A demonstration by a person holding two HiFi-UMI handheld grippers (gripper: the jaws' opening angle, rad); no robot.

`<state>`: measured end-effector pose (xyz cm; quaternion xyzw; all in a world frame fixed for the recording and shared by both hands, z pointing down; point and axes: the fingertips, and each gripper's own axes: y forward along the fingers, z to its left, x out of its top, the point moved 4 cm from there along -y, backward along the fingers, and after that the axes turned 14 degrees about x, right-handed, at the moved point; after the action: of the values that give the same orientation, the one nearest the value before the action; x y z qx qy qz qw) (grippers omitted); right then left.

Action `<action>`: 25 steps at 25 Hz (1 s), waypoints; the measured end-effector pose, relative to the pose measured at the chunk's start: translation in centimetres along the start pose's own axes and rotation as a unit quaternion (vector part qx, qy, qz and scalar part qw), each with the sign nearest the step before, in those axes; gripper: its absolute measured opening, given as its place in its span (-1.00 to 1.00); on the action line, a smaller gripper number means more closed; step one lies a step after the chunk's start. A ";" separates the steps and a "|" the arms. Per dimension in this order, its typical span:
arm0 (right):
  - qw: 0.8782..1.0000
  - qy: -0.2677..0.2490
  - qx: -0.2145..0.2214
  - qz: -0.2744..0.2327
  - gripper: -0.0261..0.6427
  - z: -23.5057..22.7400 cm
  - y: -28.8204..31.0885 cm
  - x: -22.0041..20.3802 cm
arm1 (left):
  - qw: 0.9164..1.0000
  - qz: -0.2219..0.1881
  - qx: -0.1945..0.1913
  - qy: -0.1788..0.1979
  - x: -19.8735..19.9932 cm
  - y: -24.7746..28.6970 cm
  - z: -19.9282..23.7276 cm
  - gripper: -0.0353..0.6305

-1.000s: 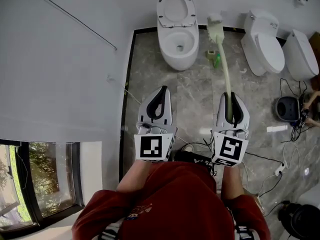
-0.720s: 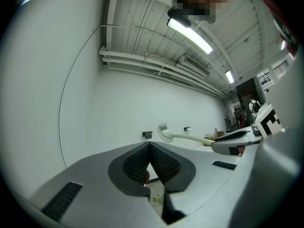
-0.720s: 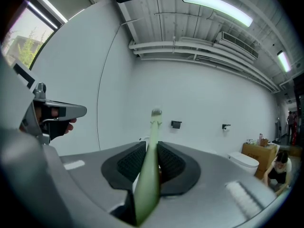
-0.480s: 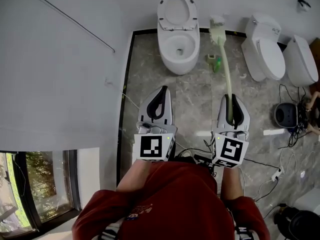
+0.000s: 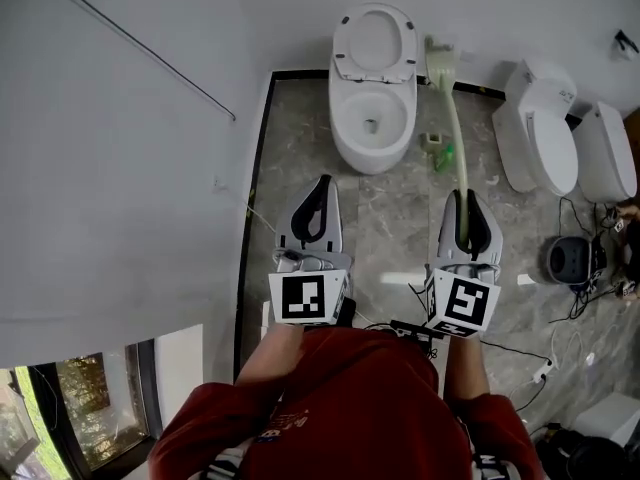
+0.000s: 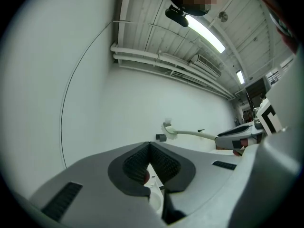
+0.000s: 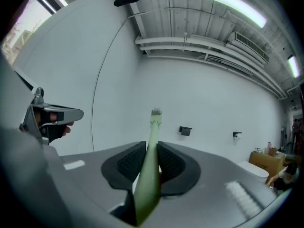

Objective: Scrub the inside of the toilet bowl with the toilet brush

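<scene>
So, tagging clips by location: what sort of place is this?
Likely a mock-up bathroom in an industrial hall: an open white ceramic toilet, two closed white toilets beside it, a bare ceiling with strip lights.

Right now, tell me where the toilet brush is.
Head view, right side: the toilet brush is clamped in the right gripper's tongs, its head pointing toward the wall, just right of the toilet bowl.

Red shirt (image 5: 350,408), small print on chest; left hand-held gripper (image 5: 321,183) and right hand-held gripper (image 5: 463,196) pale grey, black ribbed pads (image 6: 135,164); black-and-white marker cubes (image 5: 307,296) behind.
</scene>
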<state>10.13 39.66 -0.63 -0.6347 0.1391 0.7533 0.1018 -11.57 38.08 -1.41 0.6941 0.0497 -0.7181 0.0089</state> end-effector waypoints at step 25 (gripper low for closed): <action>1.000 0.001 -0.005 -0.023 -0.65 -5.5 15.7 -0.6 | 0.999 -0.012 -0.028 -0.017 -3.1 18.4 0.5 -0.88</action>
<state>10.11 23.03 0.40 -0.6388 0.1206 0.7510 0.1154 -10.48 19.58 0.64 0.6808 0.0783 -0.7280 0.0203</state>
